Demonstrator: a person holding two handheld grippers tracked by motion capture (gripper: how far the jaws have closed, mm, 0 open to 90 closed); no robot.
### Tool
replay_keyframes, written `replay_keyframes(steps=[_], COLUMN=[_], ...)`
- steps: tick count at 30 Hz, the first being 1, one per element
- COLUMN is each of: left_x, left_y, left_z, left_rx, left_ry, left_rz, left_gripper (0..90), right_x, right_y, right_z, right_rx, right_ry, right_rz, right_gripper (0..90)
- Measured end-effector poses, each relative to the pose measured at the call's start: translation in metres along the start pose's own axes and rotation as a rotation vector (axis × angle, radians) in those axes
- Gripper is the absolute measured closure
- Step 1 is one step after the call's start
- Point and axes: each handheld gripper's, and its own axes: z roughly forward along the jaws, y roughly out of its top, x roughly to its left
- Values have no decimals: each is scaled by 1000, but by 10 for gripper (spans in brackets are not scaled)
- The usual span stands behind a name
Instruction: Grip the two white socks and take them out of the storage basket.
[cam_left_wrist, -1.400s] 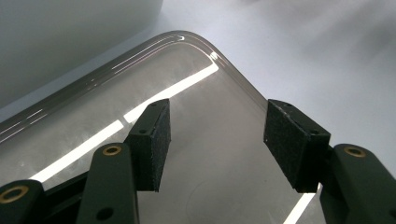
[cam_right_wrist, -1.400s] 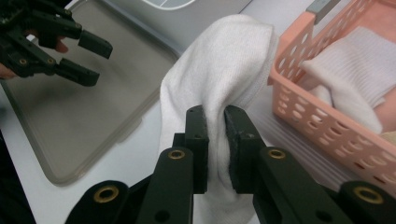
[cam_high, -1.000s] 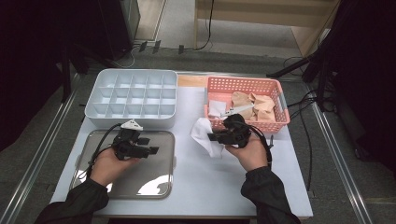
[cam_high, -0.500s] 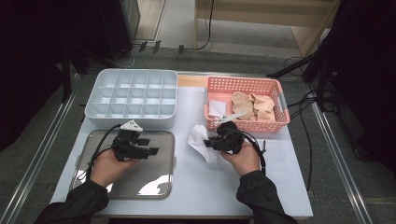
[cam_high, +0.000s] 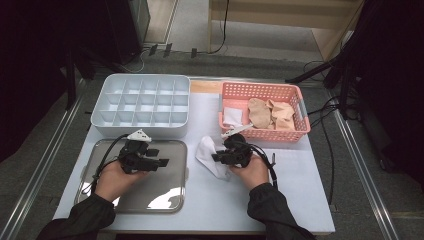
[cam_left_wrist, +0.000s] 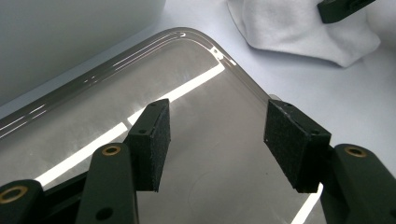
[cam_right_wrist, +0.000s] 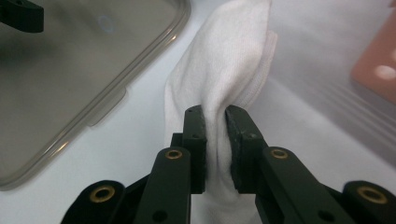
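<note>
Your right gripper (cam_right_wrist: 215, 114) pinches the white sock (cam_right_wrist: 224, 70) on the table just right of the tray (cam_high: 100, 192), wrist low, jaws pointing left. Your left gripper (cam_left_wrist: 224, 135) hovers over the tray, jaws wide.

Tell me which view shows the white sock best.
The right gripper view: the white sock is close up, pinched between the right tongs. The high view shows the sock small, on the table beside the metal tray. The left gripper view catches only part of it at the top edge.
</note>
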Motion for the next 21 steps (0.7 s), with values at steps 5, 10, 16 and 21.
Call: replay_keyframes(steps=[5,10,16,21], left_x=[0,1,1,0], left_y=[-2,-4,-5,-6], left_z=[-1,-3,-3,-3], left_rx=[-2,-1,3,5], left_ry=[3,7,9,11], left_rz=[-3,-7,-7,-7], left_gripper=[425,424,423,423], right_x=[1,1,-2,-3], right_y=[0,1,1,3], right_z=[9,15,20,20], right_rx=[29,43,42,44], right_ry=[-6,-1,7,13], right_rz=[-4,-3,-7,-3], right_gripper=[800,795,781,679])
